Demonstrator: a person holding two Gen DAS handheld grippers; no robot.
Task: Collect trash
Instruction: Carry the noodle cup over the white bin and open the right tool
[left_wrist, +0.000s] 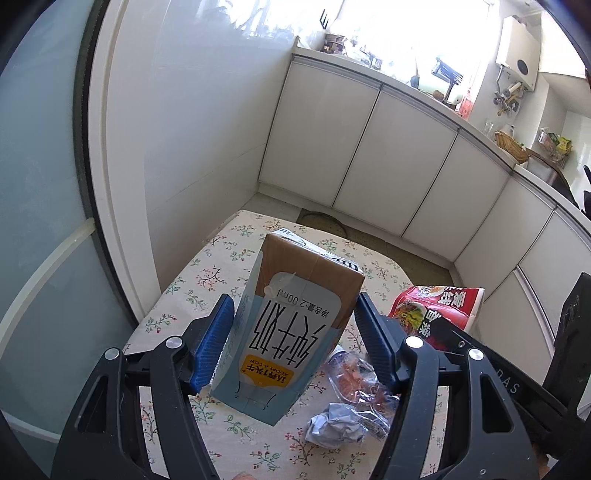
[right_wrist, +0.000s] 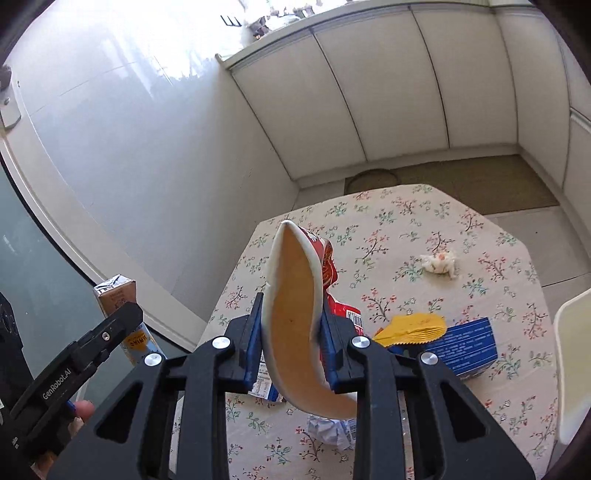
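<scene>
i hold the left gripper (left_wrist: 293, 338) above the floral-patterned tabletop (left_wrist: 221, 266), its blue ribbed pads on both sides of a pale blue and brown milk carton with black lettering and a yellow label (left_wrist: 291, 328). the left pad touches the carton's side; the right pad sits just beside the opposite edge, and i cannot tell whether it makes contact. the carton is tilted and appears lifted clear of the tabletop. its lower corner hides part of the cloth beneath.

in the right wrist view, the right gripper (right_wrist: 291, 339) is pinching a red and white paper instant-noodle bowl (right_wrist: 295, 317), squashed flat between the blue pads so that its tan interior faces the camera. the bowl's lower rim hides part of a crumpled grey-white paper ball (right_wrist: 328, 430) on the tabletop below.

loose trash on the tabletop in the right wrist view: a crumpled white tissue with orange stains (right_wrist: 439, 263) well apart toward the far side, a yellow pleated wrapper (right_wrist: 413, 328) lying against a blue rectangular cardboard box (right_wrist: 465, 343). the gripper linkage cuts off the box's near corner.

in the left wrist view, a crumpled clear plastic wrapper with orange residue (left_wrist: 358, 373) lies near the paper ball; its outline is hard to make out.
</scene>
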